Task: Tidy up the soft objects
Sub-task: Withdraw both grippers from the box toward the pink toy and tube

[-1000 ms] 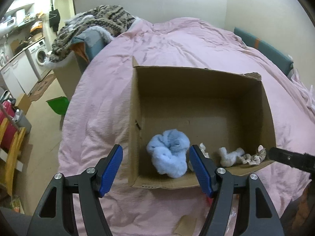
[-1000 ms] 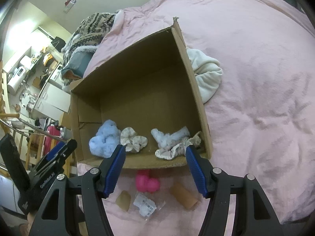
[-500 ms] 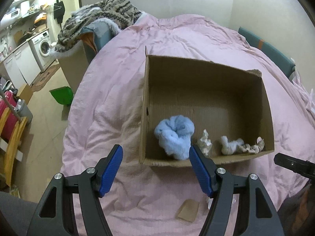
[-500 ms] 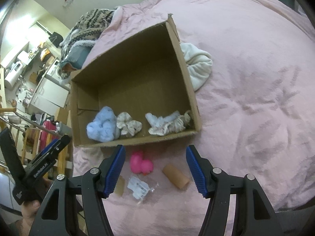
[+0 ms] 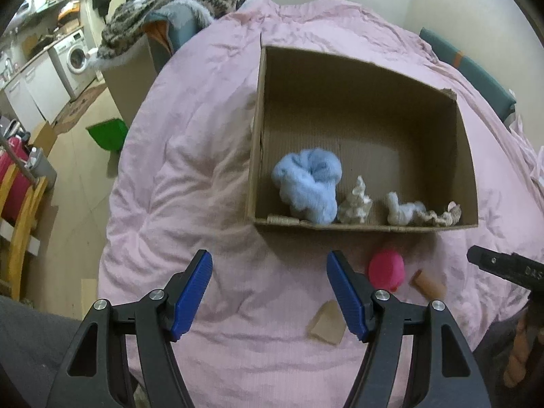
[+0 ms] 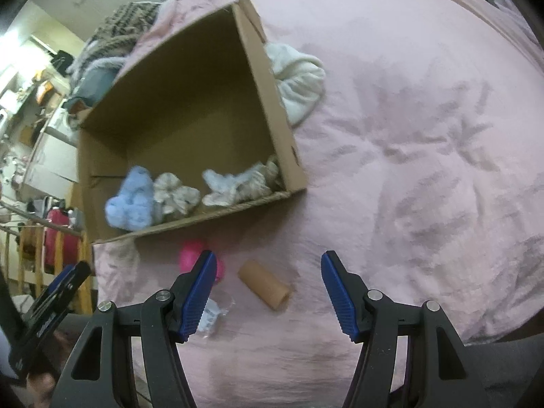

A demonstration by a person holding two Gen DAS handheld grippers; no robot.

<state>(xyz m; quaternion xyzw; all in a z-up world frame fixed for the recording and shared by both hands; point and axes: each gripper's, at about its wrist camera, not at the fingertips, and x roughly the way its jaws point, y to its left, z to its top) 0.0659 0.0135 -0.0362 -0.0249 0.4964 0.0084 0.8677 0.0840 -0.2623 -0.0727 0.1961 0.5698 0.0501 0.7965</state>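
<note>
An open cardboard box [image 5: 360,68] [image 6: 265,78] sits on a pink bed cover. Along its near wall lie a fluffy light-blue soft item [image 5: 307,183] [image 6: 131,200], a cream scrunchie [image 5: 355,205] [image 6: 175,195], a pale blue-white item [image 5: 403,210] [image 6: 221,182] and a beige frilled one [image 5: 442,217] [image 6: 255,182]. A white fleece bundle [image 6: 297,85] lies against the box's right side. My left gripper [image 5: 270,267] is open and empty, below the box's near left corner. My right gripper [image 6: 268,270] is open and empty, over the cover in front of the box.
In front of the box lie a pink toy [image 5: 386,268] [image 6: 192,255], a cardboard tube [image 5: 428,284] [image 6: 265,284], a cardboard scrap [image 5: 326,323] and a clear wrapper [image 6: 212,316]. A patterned blanket pile [image 5: 176,3] is at the bed's far left. The floor with a green dustpan [image 5: 107,134] lies left.
Both grippers have pulled back from the box toward me, both open and empty. The pink toy, tube and scrap in front of the box have come into view.
</note>
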